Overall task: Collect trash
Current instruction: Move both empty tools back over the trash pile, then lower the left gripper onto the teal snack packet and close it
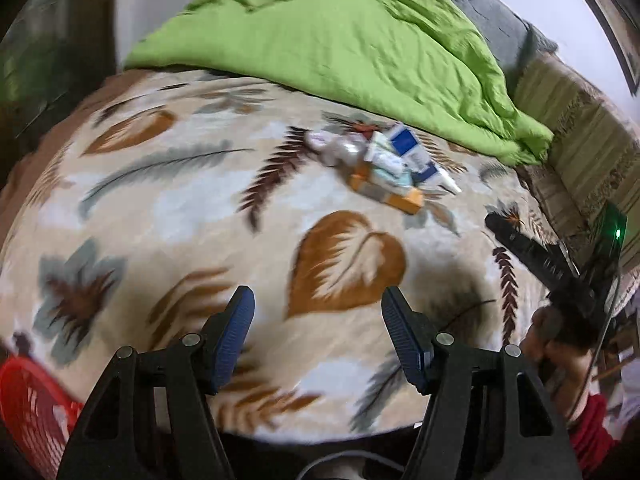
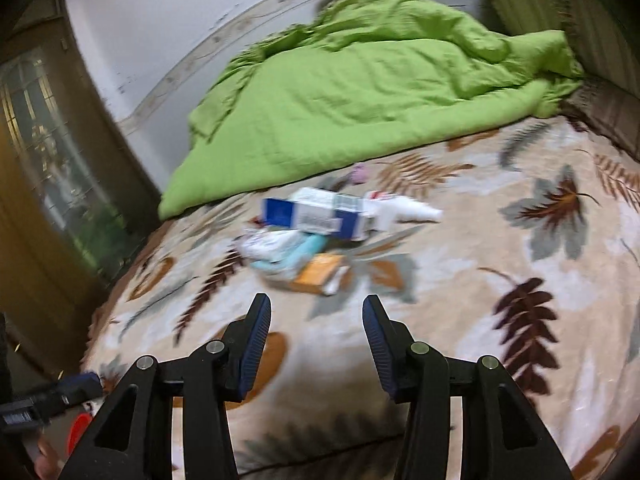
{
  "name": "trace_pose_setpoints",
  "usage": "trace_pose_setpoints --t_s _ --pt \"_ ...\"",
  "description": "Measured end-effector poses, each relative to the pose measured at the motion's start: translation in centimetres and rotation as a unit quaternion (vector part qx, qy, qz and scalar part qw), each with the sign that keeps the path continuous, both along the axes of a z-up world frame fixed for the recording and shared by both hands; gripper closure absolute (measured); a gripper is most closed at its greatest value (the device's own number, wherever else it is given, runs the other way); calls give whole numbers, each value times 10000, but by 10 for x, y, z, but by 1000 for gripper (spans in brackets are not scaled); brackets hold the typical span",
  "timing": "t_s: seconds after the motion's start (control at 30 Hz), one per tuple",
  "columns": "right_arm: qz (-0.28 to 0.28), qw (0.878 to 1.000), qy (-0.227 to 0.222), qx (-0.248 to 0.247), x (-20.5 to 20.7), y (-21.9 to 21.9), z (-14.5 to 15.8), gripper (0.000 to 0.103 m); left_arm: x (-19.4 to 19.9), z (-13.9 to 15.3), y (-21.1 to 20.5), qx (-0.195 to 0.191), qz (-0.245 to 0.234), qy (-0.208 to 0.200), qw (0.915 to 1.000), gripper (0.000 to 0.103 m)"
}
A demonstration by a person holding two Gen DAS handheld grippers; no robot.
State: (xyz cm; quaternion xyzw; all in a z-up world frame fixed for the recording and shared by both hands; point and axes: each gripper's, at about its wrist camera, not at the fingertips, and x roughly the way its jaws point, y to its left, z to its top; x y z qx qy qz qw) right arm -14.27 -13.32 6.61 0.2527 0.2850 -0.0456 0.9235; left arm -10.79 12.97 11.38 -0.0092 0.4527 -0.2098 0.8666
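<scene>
The trash lies in a loose heap mid-bed on the leaf-print blanket, just short of the lower edge of the green quilt; blur hides most detail, but a blue-and-white box, an orange box and a white tube can be made out. The left gripper hangs over bare blanket well short of the heap, jaws wide apart and holding nothing. The right gripper is nearer the heap, its jaws likewise apart and empty. Between both grippers and the heap the blanket is flat and open. The near bed edge curves just below the left fingers; a red basket sits off that edge at lower left. To the right, striped cushions close in the bed's side.
</scene>
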Motion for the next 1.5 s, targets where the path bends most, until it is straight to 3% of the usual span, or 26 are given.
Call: trace_pose_setpoints --t_s 0.27,0.4,0.57,0.67,0.7,0.77,0.8,0.93,1.07,1.2,1.23,1.27,1.3,1.37,1.5 --pt "-361 9986 91 381 2 -33 -19 51 70 0 -91 552 -479 -228 9971 37" --pt "-439 9974 150 547 4 -39 -26 51 112 -15 -127 882 -468 -276 9946 36" --pt "-405 9970 244 611 10 -42 -32 51 156 -42 -164 1194 -589 10 9911 36" --pt "-391 9968 287 633 14 -43 -35 51 171 -52 -180 1359 -671 -131 9884 36" --pt "-393 9967 306 646 15 -44 -36 51 173 -54 -182 1372 -656 -169 9882 39" --pt "-406 9962 340 691 15 -46 -39 51 172 -54 -182 1147 -743 -136 9905 75" --pt "-405 9960 356 710 16 -46 -40 51 170 -55 -181 1060 -776 -133 9912 81" --pt "-351 9960 412 716 19 -44 -41 51 155 -59 -174 999 -922 -147 9906 89" --pt "-281 9969 405 617 20 -38 -39 51 139 -66 -151 810 -970 14 9920 89" --pt "-313 9969 400 600 19 -38 -38 51 133 -68 -129 311 -939 397 9943 87" --pt "-315 9969 406 597 19 -38 -38 51 132 -68 -127 234 -928 448 9944 75" --pt "-316 9969 408 591 19 -38 -38 51 132 -66 -126 194 -911 428 9947 55" --pt "-315 9970 407 581 19 -37 -38 51 131 -63 -125 210 -839 302 9958 46" --pt "-314 9971 403 561 19 -37 -37 51 130 -58 -126 245 -765 82 9967 42" --pt "-408 9965 398 611 17 -42 -39 51 132 -65 -143 397 -995 256 9939 40"
